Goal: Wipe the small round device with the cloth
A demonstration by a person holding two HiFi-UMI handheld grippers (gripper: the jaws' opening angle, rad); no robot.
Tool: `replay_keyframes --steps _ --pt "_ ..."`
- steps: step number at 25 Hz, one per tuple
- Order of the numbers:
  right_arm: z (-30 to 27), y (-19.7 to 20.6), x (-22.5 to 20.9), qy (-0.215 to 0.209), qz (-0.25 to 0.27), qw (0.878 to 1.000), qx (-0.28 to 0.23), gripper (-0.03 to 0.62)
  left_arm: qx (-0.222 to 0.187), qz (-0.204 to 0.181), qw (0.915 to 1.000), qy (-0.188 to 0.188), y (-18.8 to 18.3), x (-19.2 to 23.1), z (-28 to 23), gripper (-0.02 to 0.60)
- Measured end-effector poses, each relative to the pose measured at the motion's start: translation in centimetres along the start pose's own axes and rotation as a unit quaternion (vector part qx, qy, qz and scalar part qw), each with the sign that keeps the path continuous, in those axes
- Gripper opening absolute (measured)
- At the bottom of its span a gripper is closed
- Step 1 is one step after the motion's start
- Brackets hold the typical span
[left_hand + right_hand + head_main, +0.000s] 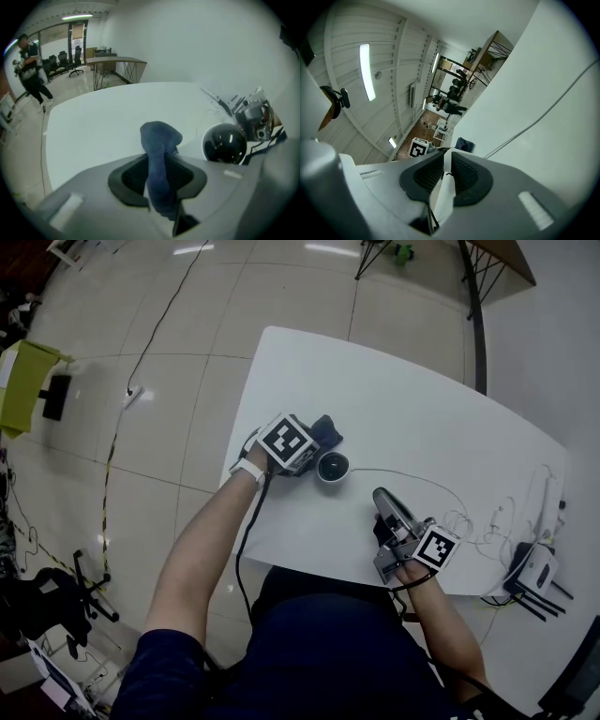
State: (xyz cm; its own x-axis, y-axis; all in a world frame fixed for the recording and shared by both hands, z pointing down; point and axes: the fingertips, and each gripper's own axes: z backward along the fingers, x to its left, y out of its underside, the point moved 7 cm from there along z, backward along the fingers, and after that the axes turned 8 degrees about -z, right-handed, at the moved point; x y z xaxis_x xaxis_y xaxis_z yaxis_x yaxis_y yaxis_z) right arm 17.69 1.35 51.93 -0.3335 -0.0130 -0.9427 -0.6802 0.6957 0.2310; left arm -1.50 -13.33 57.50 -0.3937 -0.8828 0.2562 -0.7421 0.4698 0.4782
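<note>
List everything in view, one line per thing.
table: one, white, middle of the head view.
round device: one, black dome in a white base, on the table's left part.
cloth: one, dark blue, clamped in the left tool, beside the round device.
cable: one, thin, white, from the round device toward the table's right end.
box with antennas: one, white, by the table's right end.
power strip: one, white, floor left of the table.
left tool: one, grey, shut on the cloth.
right tool: one, grey, jaws slightly apart, empty, near the table's front edge.
arms: two, dark blue sleeves, bottom of the head view.
</note>
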Motion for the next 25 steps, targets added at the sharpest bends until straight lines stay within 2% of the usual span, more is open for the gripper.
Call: replay_keyframes --steps 2,5,6,8,10,13,15,16,17,19,20,21,22,23,25 --pt "0.1 0.4 0.2 -0.006 0.001 1.000 0.004 0.055 -0.003 0.010 0.9999 -0.013 0.5 -0.3 0.4 0.098" --pt "0.3 1.0 0.4 -0.012 0.002 1.000 0.010 0.055 0.015 0.008 0.9990 -0.041 2.0 -0.6 0.9 0.098" --pt "0.4 1.3 0.5 -0.013 0.002 1.000 0.011 0.054 0.015 0.019 0.9987 -0.046 2.5 -0.9 1.0 0.098" --pt "0.5 1.7 0.9 -0.015 0.002 1.000 0.013 0.054 -0.003 0.092 0.9952 -0.032 3.7 -1.9 1.1 0.098" --pt "0.6 2.0 1.1 -0.017 0.004 1.000 0.016 0.054 -0.044 0.192 0.9802 -0.021 4.8 -2.9 1.4 0.098" --pt "0.8 2.0 1.3 -0.018 0.011 1.000 0.020 0.052 -0.102 0.310 0.9453 -0.013 6.2 -4.8 1.6 0.098" --pt "0.8 1.9 1.2 -0.019 0.014 1.000 0.019 0.051 -0.139 0.377 0.9158 -0.011 7.3 -6.2 1.6 0.098" --pt "0.8 1.8 1.2 -0.019 0.015 1.000 0.018 0.049 -0.162 0.415 0.8954 -0.009 7.8 -7.0 1.5 0.098" --pt "0.9 1.7 1.1 -0.019 0.016 1.000 0.016 0.049 -0.188 0.455 0.8704 -0.005 8.3 -7.7 1.3 0.098" --pt "0.9 1.5 1.0 -0.019 0.016 1.000 0.015 0.049 -0.239 0.530 0.8138 0.001 9.1 -9.2 0.9 0.098" --pt "0.8 1.5 0.9 -0.019 0.016 1.000 0.015 0.048 -0.259 0.557 0.7888 0.000 9.4 -10.0 0.6 0.098" --pt "0.8 1.5 0.8 -0.019 0.015 1.000 0.016 0.048 -0.273 0.576 0.7706 -0.001 9.5 -10.8 0.3 0.098" --pt "0.7 1.6 0.7 -0.019 0.014 1.000 0.018 0.048 -0.281 0.586 0.7602 -0.002 9.6 -11.7 -0.1 0.099" --pt "0.6 1.6 0.6 -0.018 0.014 1.000 0.021 0.048 -0.284 0.590 0.7556 -0.003 9.4 -12.4 -0.4 0.099" --pt "0.4 1.8 0.3 -0.014 0.014 0.999 0.028 0.048 -0.287 0.591 0.7542 0.001 8.8 -13.8 -1.1 0.099"
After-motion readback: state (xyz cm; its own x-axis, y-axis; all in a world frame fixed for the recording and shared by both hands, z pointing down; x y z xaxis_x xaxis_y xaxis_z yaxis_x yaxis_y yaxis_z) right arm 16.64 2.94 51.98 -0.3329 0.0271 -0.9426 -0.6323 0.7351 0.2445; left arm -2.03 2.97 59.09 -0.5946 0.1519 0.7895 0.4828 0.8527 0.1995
